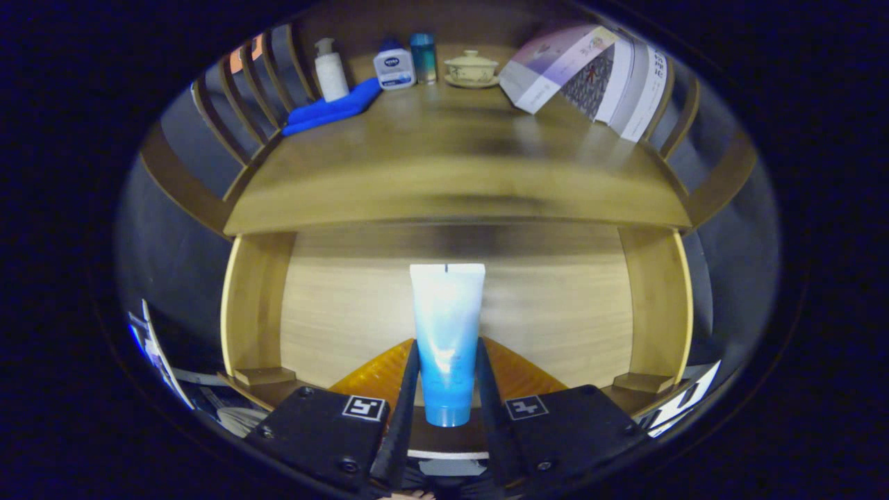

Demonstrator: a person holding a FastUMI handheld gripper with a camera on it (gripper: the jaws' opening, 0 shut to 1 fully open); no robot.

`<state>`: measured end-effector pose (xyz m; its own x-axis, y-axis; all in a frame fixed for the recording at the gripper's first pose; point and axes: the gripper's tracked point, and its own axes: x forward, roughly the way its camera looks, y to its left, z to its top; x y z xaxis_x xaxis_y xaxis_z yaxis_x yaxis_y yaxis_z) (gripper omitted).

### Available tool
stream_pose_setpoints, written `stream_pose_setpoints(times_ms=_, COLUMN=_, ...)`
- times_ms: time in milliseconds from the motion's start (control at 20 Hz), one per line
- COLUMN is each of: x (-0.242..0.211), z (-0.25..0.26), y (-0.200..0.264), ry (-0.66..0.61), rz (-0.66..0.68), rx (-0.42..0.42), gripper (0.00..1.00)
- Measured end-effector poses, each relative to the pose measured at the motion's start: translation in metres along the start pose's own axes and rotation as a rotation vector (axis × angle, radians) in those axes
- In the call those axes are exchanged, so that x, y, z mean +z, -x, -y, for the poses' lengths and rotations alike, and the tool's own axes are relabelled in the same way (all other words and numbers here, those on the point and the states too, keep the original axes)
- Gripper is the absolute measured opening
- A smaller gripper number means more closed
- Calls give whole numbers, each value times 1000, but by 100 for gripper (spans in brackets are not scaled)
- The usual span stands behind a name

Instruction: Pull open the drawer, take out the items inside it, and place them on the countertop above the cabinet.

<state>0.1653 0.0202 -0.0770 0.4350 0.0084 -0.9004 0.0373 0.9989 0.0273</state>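
The wooden cabinet (451,187) is the biggest thing before me, its countertop (444,160) spreading wide beyond my fingers and railed with wooden slats along its left and right sides. Below the countertop's front edge the drawer (347,305) stands pulled open, its pale floor bare on both sides and its side walls rising left and right.

At the countertop's back right corner some printed booklets (590,76) lean together, fanned out against the rail. A blue cloth (332,111) lies folded along the left edge, toward the back left corner. Standing at that cloth's far end is a white pump bottle (330,69). Along the back edge, going right from it, come a squat white jar with a blue lid (394,66), a slim blue can (423,57) just beside the jar, and a small lidded cream bowl on a saucer (471,68) near the middle.

My gripper (447,361) is clamped on a tube (446,340), white at its crimped end and blue toward the cap. Both my fingers (408,389) press its sides, and it stands upright between them over the open drawer, the crimped end pointing away toward the countertop's front edge. Under the tube something orange (378,375) shows on either side of my fingers; I cannot tell what it is.
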Motion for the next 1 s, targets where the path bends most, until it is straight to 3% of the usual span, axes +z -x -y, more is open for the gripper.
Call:
stream_pose_setpoints(times_ms=450, x=88, z=-8, y=30, ry=-6, rz=87, rx=-3, gripper=49)
stream_pose_setpoints(times_ms=1000, x=164, z=-1, y=-10, ry=-31, rz=81, rx=-16, gripper=49)
